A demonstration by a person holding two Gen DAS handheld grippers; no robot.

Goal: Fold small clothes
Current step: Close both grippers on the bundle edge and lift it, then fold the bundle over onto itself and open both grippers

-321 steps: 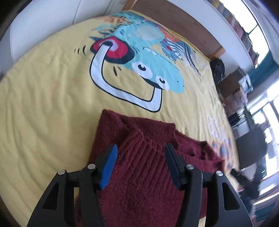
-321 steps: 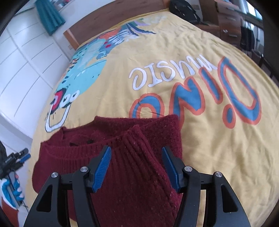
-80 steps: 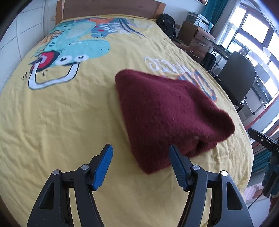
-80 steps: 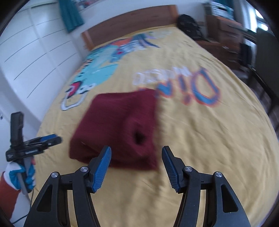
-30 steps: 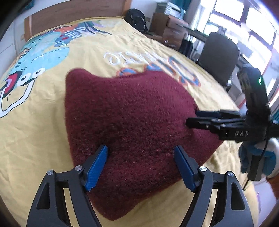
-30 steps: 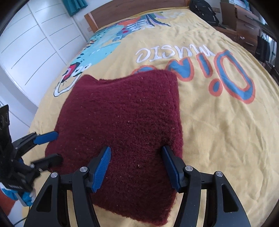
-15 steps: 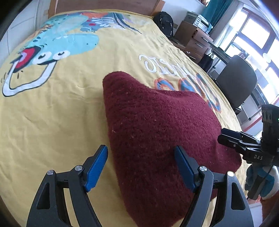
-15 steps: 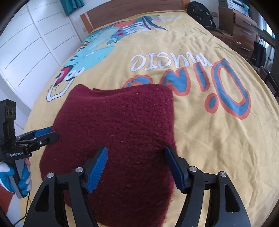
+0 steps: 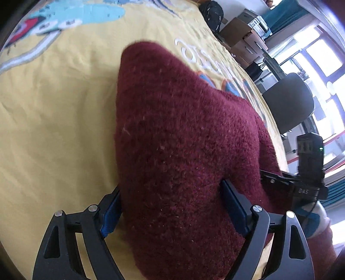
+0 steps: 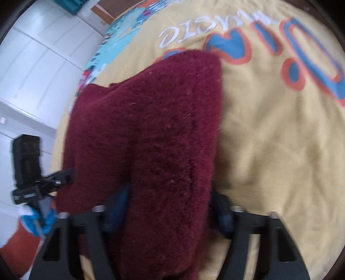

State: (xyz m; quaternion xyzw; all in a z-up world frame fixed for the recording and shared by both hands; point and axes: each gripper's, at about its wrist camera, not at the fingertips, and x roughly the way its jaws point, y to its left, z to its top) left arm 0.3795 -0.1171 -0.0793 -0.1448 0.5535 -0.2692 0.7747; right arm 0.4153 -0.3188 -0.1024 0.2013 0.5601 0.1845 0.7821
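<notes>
A folded maroon sweater lies as a thick bundle on the yellow cartoon bedspread. My left gripper straddles its near left end. The jaws are opening, and the wool lies between the blue pads without being squeezed. In the blurred right wrist view the sweater bunches between the fingers of my right gripper. Those jaws are closing, with the pads pressed into the wool at the bundle's right end. Each gripper shows in the other's view, the right one and the left one, at opposite ends. The fingertips are buried in the knit.
A black office chair, brown boxes and a dark backpack stand past the bed's right side. White wardrobe doors line the left side. A gloved hand holds the right gripper. Open bedspread lies right of the sweater.
Both grippers have come down and forward onto the sweater, which now sits between both pairs of fingers. The right jaws have narrowed onto the wool. The left jaws stand slightly wider.
</notes>
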